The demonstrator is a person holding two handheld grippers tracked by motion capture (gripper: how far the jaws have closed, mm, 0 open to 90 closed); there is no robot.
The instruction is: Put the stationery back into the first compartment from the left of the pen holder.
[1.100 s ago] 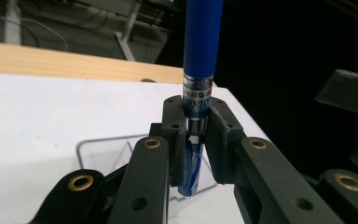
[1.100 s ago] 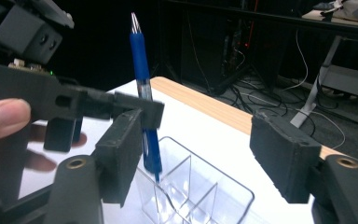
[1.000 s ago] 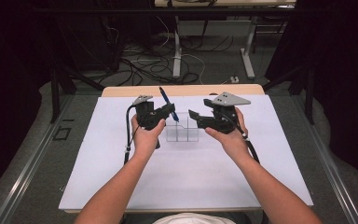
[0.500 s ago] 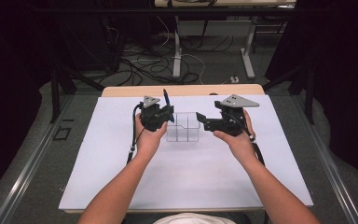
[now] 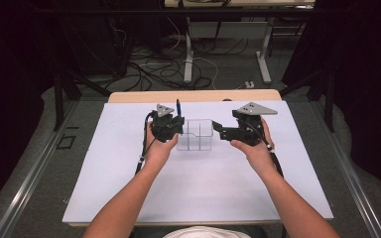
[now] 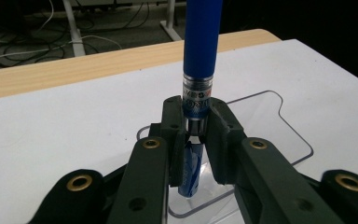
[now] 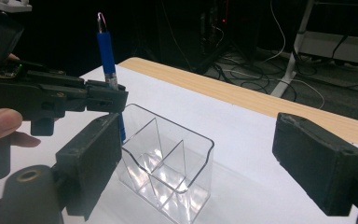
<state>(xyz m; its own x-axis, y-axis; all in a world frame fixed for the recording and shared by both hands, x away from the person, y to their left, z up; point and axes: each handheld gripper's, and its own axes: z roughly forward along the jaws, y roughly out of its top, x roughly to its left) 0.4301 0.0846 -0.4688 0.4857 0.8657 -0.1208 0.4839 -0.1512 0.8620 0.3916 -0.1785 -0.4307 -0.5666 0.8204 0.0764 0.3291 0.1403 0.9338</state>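
A blue pen stands upright in my left gripper, which is shut on its lower barrel. Seen from the left gripper view, the pen rises between the pads of the left gripper, with its tip hanging over the clear divided box. The box sits on the white mat between both hands. My right gripper stands at the box's right side; its jaws have just been opening, with nothing pressed between them. In the right gripper view, the box lies ahead of the wide jaws of the right gripper, and the pen hangs at its far left corner.
The white mat covers a wooden table, and bare mat lies around the box. Beyond the table's far edge, cables and desk legs stand on the dark floor.
The pen leaned left a second ago and now stands upright over the box's left end. The right gripper's jaws have spread wider and drawn slightly right.
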